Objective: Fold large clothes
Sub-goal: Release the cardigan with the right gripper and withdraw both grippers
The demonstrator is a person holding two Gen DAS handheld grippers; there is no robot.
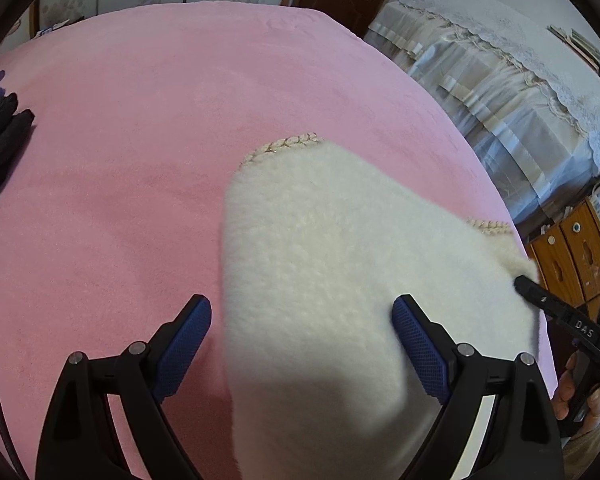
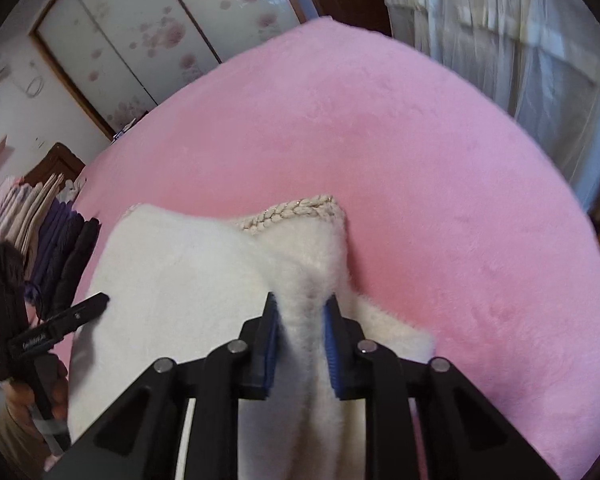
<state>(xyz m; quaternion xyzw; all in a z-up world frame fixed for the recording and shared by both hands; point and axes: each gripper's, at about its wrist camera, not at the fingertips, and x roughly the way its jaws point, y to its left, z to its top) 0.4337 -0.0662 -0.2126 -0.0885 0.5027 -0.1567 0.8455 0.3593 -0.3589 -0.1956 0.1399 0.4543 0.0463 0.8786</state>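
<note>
A cream fleece garment with braided trim (image 1: 332,248) is laid on the pink plush bed cover (image 1: 120,160). In the left wrist view, the left tool (image 1: 302,322) is spread wide over the garment's near edge, gripping nothing. Only the right wrist view shows the right tool (image 2: 300,314) pinched on a raised ridge of the garment. A stack of folded dark clothes (image 2: 66,248) is seen left of the garment.
</note>
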